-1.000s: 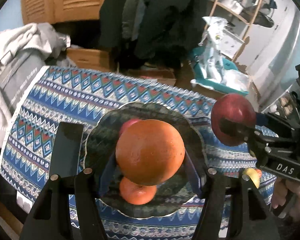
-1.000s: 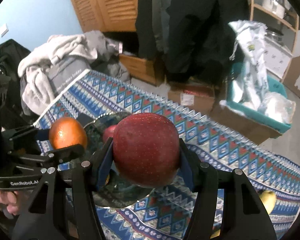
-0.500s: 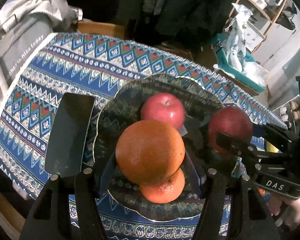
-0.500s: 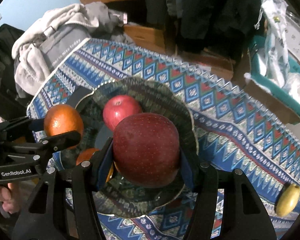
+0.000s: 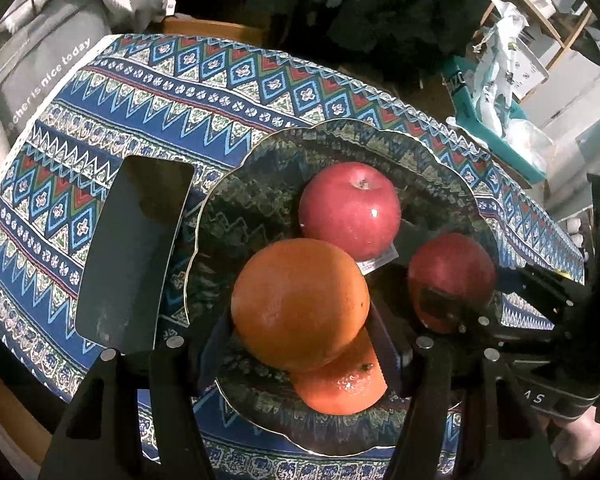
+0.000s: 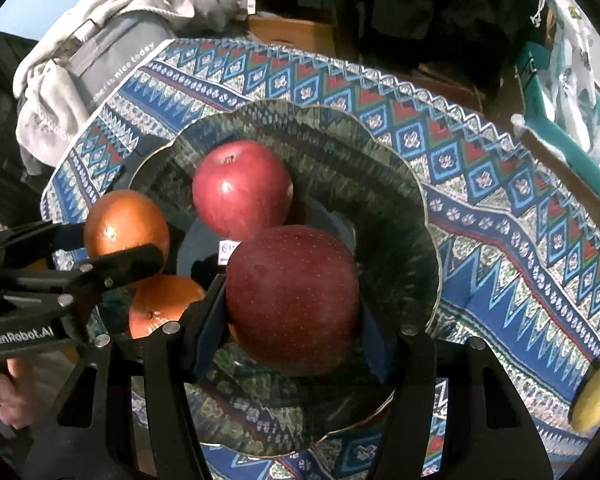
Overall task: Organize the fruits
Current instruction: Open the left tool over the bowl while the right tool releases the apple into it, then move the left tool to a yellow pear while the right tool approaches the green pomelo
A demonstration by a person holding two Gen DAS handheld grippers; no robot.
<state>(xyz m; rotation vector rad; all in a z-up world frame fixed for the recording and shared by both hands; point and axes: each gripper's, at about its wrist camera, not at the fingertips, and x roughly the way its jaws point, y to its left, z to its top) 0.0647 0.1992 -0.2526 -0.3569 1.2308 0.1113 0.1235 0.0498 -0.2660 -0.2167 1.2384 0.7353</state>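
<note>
My left gripper (image 5: 300, 340) is shut on an orange (image 5: 300, 304), held just above the dark patterned glass plate (image 5: 260, 160). My right gripper (image 6: 292, 320) is shut on a dark red apple (image 6: 292, 296) over the same plate (image 6: 400, 184). On the plate lie a lighter red apple (image 5: 350, 210) (image 6: 242, 188) and a second orange (image 5: 340, 384) (image 6: 162, 304). In the left wrist view the dark red apple (image 5: 452, 276) shows at the right. The held orange (image 6: 126, 226) shows at the left of the right wrist view.
A blue patterned cloth (image 5: 180, 92) covers the table. A black phone (image 5: 134, 252) lies left of the plate. A yellow fruit (image 6: 594, 396) lies near the cloth's right edge. Grey clothes (image 6: 100, 40) and a teal box (image 5: 496, 140) sit beyond the table.
Both grippers have come down toward the plate with their fruit. The plate and the fruit lying on it now look larger and closer.
</note>
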